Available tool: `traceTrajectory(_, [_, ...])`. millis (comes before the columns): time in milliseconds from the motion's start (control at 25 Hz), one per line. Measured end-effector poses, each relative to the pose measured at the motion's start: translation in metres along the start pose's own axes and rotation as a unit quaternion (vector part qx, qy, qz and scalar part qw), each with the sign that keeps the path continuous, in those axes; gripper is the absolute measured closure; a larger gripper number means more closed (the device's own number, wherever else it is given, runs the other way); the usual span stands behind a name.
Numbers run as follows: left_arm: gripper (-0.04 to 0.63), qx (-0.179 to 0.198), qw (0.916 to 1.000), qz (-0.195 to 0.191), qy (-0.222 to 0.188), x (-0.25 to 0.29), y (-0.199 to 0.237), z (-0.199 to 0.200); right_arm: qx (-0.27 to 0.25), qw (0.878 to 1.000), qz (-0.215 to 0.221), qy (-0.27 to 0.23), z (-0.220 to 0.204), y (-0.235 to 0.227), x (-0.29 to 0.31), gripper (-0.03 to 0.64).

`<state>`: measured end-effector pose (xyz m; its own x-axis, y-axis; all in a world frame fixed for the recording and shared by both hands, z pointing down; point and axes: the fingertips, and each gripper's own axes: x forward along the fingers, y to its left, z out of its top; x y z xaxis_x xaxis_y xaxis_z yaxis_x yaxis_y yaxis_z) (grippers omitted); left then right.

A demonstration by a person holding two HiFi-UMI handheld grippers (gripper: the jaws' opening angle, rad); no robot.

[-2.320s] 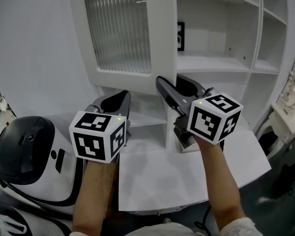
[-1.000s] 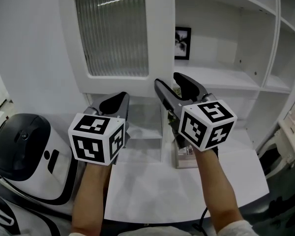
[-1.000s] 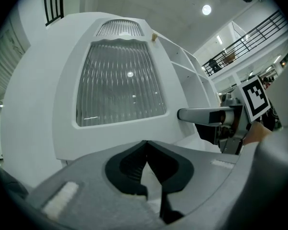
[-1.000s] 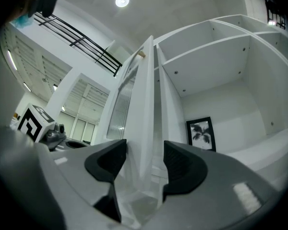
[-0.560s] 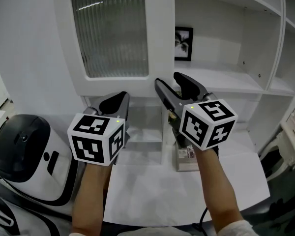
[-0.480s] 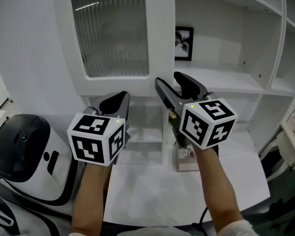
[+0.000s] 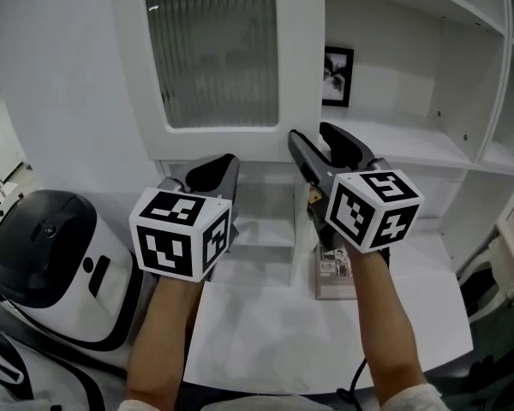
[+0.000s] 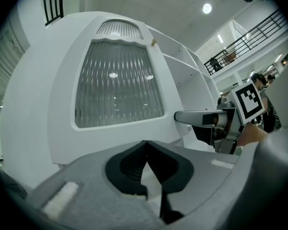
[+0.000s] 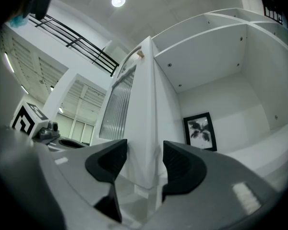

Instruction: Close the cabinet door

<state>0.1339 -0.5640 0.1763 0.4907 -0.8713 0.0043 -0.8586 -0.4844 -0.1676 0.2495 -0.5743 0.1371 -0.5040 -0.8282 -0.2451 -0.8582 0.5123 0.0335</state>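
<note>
Two tongs: you hold one in each hand, bare forearms [image 7: 167, 332] reaching forward side by side over the white table [image 7: 265, 315]. Each carries a cube [image 7: 182, 234] of black-and-white square markers.
Left tongs [image 8: 145, 146]: pressed together, the dark pads meeting tip to tip with nothing between them. You aim them up at the door's glazed face, clear of it.
Right tongs [image 9: 144, 150]: spread, with one ribbed dark pad on either side of the door's free edge. A sliver of gap shows at each pad, so you are not pinching it.
Cabinet door [image 7: 300, 67]: stands open, angled out from the cabinet toward you, its edge between the right tongs.
Door make: smooth white painted frame with a scalloped top to the window. The pane [image 7: 212, 54] is vertically ribbed, translucent glass.
Shelves [image 7: 394, 139]: flat white boards, open-fronted, to the right of the door.
Framed picture [image 7: 337, 65]: black frame with a dark leafy print, upright against the back wall on a shelf.
At your left: a rounded, glossy white-and-black shell [image 7: 47, 264] beside the table.
</note>
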Motion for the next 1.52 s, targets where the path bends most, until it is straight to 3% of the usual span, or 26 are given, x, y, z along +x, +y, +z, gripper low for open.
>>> traceTrajectory(760, [0.591,-0.02,0.9996,-0.018,-0.001,-0.046,0.006,-0.003,-0.052,0.996,-0.065,0.022,0.006,0.03,-0.035,0.417])
traceTrajectory(1520, [0.591,-0.03,0.9986,-0.041,-0.012,-0.13,0.015,-0.002,-0.056,0.994,-0.078,0.051,0.005,0.121,-0.082,0.567])
